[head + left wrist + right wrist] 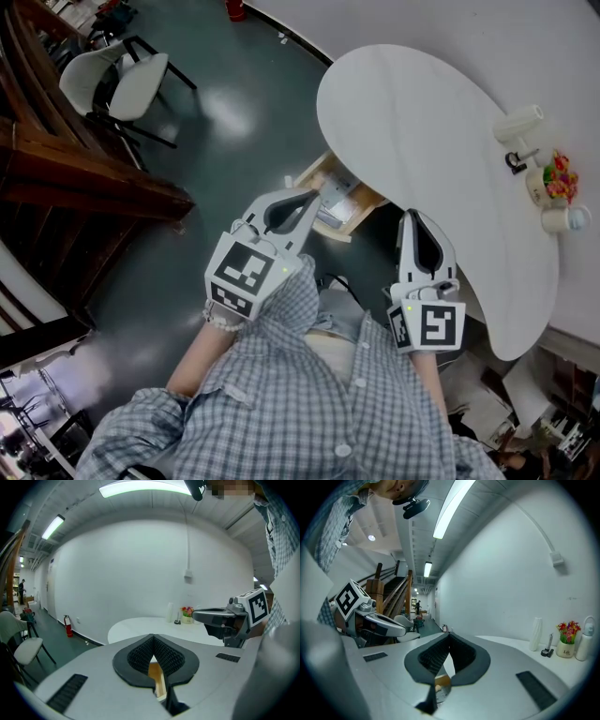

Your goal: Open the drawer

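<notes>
The drawer [316, 172] projects from under the round white desk [422, 112], pulled open, with items lying inside. Both grippers hover above it without touching it. Left gripper [302, 199]: fingers closed together, nothing between them. Right gripper [411, 217]: fingers closed together, likewise empty.

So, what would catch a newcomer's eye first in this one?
The grey left gripper and right gripper, each with a square-marker cube and its jaws together on nothing, sit side by side mid-picture above a checked shirt. Just ahead, a pale wooden drawer stands pulled out from under the large white oval table. A small pot of bright flowers stands near the table's right edge.
</notes>
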{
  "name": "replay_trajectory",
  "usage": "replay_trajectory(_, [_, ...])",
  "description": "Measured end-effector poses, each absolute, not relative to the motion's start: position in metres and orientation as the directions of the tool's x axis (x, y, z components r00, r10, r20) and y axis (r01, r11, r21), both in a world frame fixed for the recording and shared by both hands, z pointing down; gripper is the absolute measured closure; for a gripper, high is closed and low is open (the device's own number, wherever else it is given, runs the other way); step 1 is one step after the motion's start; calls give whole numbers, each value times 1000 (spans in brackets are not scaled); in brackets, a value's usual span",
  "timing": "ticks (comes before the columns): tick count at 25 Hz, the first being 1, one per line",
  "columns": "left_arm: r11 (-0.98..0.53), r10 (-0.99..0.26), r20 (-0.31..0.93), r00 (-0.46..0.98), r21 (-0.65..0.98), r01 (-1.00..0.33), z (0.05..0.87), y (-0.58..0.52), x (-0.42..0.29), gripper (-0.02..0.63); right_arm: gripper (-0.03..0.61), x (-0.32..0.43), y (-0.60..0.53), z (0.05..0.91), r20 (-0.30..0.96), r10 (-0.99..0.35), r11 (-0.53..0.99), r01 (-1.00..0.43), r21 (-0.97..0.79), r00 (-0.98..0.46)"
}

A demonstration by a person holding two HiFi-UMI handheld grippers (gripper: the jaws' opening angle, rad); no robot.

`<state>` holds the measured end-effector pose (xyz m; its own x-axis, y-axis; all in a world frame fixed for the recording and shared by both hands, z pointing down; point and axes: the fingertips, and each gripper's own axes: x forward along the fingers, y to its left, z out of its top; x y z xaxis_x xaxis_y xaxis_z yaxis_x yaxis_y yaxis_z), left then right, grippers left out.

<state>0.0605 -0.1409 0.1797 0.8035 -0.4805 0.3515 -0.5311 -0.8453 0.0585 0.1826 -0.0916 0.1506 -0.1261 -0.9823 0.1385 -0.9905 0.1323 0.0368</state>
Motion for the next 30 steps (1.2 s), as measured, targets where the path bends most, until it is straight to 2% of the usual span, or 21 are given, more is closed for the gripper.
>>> replay_trajectory(30, [-816, -535, 307, 787, 57, -576, 172, -145, 37, 609, 577, 167, -87, 154, 178, -974, 153, -986, 73, -138])
